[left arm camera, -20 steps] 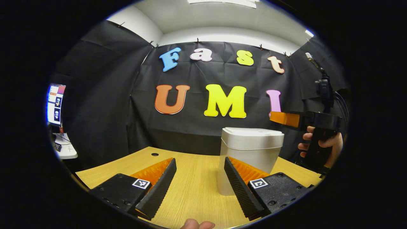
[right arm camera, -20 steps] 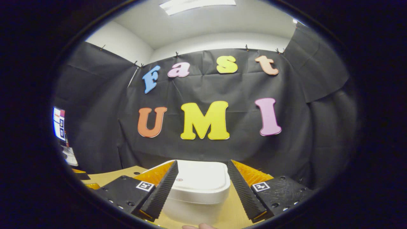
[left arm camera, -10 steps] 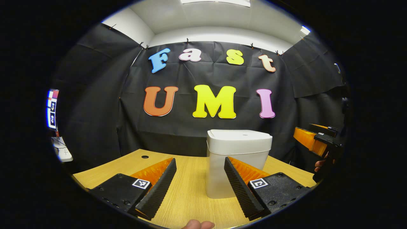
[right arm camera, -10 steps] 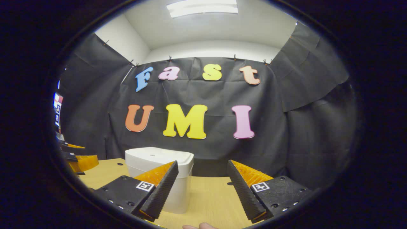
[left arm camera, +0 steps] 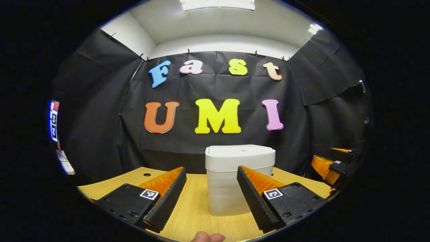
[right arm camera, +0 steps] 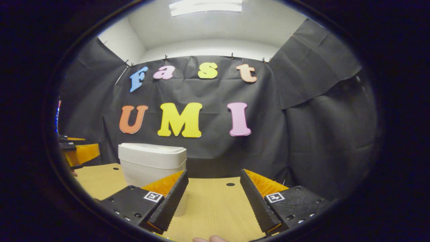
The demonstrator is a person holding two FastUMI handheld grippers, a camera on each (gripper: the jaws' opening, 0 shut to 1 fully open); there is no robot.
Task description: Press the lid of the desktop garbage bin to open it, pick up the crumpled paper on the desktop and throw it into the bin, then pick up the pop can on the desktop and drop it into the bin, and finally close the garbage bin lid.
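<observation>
A white desktop garbage bin [left arm camera: 231, 178] stands on the wooden table [left arm camera: 198, 208] with its lid [left arm camera: 240, 153] closed. My left gripper [left arm camera: 211, 178] is open just in front of the bin, with the bin between and behind its fingers, apart from them. In the right gripper view the bin [right arm camera: 151, 164] stands to the left, lid down. My right gripper [right arm camera: 213, 181] is open over bare table to the right of the bin, holding nothing. The right gripper [left arm camera: 331, 164] shows at the far right of the left gripper view, and the left gripper [right arm camera: 79, 153] at the left edge of the right gripper view.
Black cloth [left arm camera: 215, 141] hangs close behind the table's far edge. Small round holes [right arm camera: 230, 184] are set in the tabletop near the back. A lit screen [left arm camera: 53, 121] stands far left. A fingertip [left arm camera: 207, 237] shows at the bottom edge.
The right gripper has pulled away from above the bin lid, to the right and down toward the table. The left gripper has shifted so the bin sits more centred.
</observation>
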